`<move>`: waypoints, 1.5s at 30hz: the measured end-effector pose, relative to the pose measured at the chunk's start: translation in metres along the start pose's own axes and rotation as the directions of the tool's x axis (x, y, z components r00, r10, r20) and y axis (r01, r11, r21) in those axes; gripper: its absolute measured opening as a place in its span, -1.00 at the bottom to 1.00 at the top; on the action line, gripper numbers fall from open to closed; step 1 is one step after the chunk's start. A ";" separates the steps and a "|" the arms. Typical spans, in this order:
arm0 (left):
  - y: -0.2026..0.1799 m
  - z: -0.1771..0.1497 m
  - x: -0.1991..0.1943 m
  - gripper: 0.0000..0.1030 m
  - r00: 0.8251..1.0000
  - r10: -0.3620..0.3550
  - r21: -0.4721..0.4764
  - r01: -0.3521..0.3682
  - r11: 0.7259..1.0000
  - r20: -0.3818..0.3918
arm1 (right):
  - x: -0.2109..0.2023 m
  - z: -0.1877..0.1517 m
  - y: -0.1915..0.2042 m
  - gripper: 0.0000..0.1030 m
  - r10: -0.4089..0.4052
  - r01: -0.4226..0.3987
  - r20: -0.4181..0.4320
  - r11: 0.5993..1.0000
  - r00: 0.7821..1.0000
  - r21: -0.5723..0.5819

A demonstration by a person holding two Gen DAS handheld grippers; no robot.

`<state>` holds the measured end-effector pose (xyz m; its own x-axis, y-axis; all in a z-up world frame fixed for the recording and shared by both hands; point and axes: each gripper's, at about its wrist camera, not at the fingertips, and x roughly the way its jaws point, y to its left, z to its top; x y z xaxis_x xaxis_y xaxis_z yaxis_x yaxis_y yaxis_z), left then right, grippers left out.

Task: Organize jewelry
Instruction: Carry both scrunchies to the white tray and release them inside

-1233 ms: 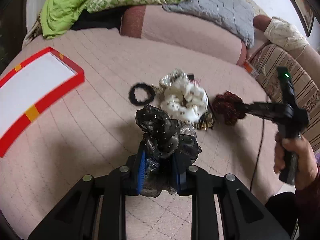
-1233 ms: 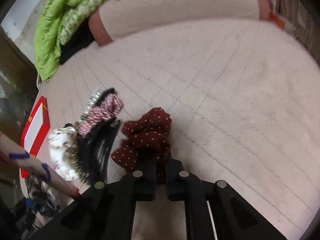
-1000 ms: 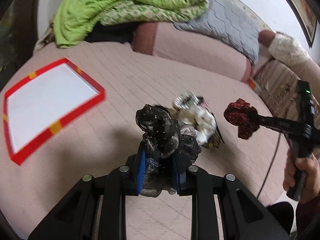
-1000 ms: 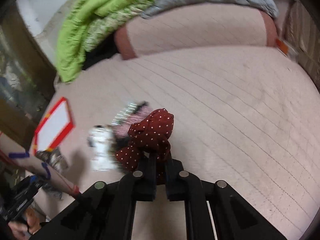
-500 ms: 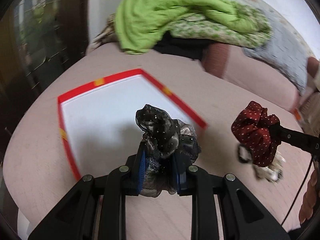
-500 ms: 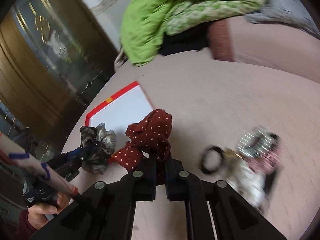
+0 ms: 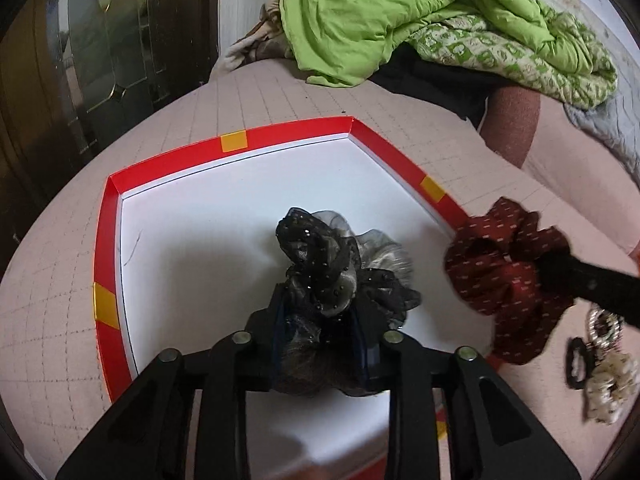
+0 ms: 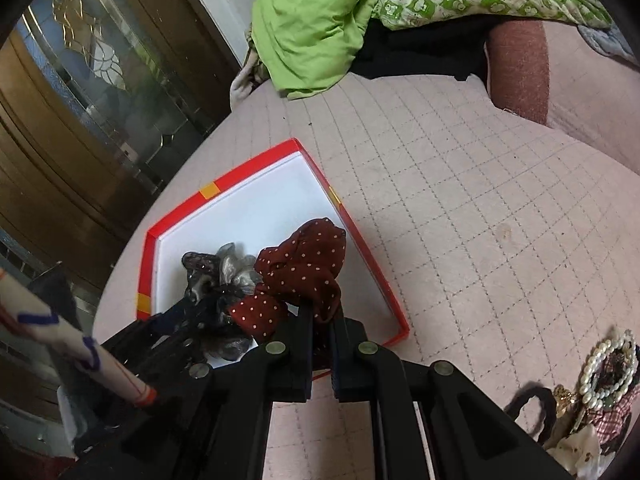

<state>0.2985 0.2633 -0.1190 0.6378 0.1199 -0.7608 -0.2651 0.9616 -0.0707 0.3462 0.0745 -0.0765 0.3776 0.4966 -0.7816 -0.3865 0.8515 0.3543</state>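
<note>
**Two scrunchies over the red box**

A pink quilted bed [image 7: 280, 96] fills both views, with a green blanket [image 7: 400, 12] heaped at its far end and a glazed wooden door [image 8: 80, 92] beside it. On the bed sits a shallow red box [image 7: 105, 240] with a white floor.

The left gripper [image 7: 320, 320] has just been easing its jaws apart, the black scrunchie [image 7: 320, 256] between them over the box. The right gripper [image 8: 320, 320] is clamped on the red scrunchie [image 8: 304, 268] above the box's near edge.

Only the right view shows the pearls [image 8: 608, 364] in the leftover pile (blurred in the left view).
</note>
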 end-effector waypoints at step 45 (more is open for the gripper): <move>-0.013 -0.028 -0.110 0.43 0.997 0.045 0.032 -0.047 0.998 0.063 | -0.082 -0.060 0.014 0.02 0.023 -0.020 0.119 1.000 0.993 -0.022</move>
<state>0.2117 0.2308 -0.0527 0.6693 0.1778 -0.7214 -0.2713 0.9624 -0.0145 0.2591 0.0359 -0.0388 0.4658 0.5322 -0.7070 -0.4127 0.8374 0.3584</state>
